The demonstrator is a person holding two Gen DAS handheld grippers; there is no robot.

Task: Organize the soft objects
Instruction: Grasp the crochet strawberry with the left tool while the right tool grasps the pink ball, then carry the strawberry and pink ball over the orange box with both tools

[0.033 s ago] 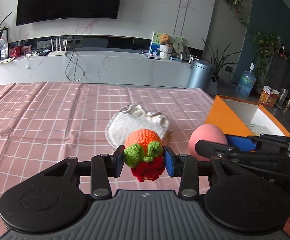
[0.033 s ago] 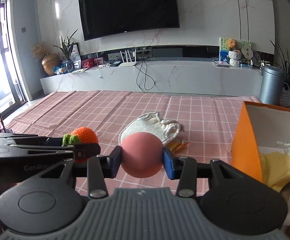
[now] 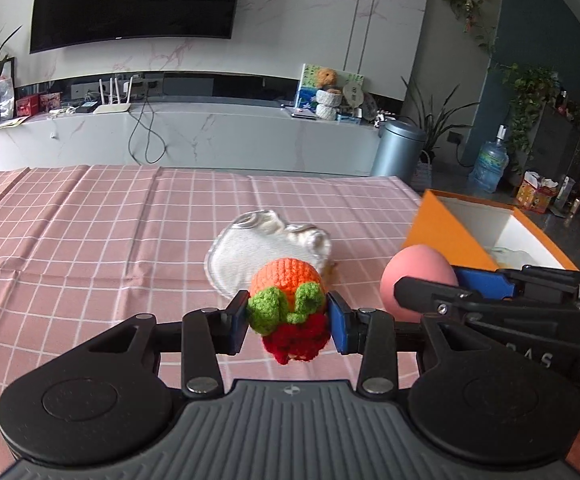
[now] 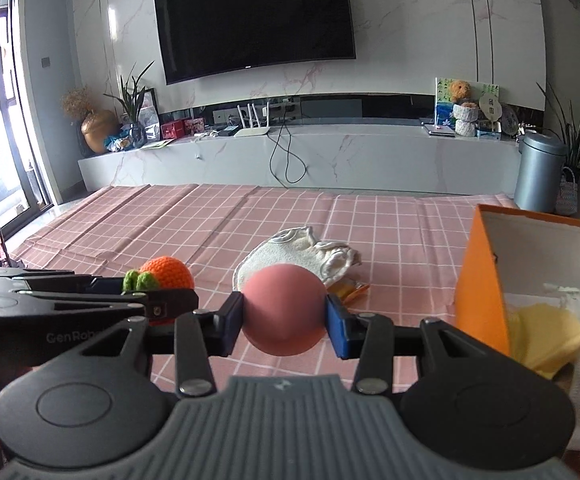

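A: Soft objects first, nearest to you: your left gripper (image 3: pixel 288 322) is clamped on the crocheted toy (image 3: pixel 287 312), orange on top, green leaves, red below, pads pressing both its sides. Your right gripper (image 4: pixel 284 322) pinches the pink ball (image 4: pixel 283 309) the same way. Both are lifted clear of the pink checked tablecloth (image 3: pixel 89 240), side by side.

B: So what do you count as done?

A: Judging from the right wrist view, the orange box (image 4: pixel 482 280) at the cloth's right edge already holds a yellow cloth (image 4: pixel 546 336) and something white beneath it. Those look sorted.

B: And what is left for you?

A: Your two held pieces are not yet in the box. Beyond them, towards the middle of the cloth, the white bib (image 4: pixel 290 254) lies flat, with a small yellow-orange scrap (image 4: pixel 348 290) peeking from under its near-right edge; I cannot tell what that is. I judge you a bit under halfway.
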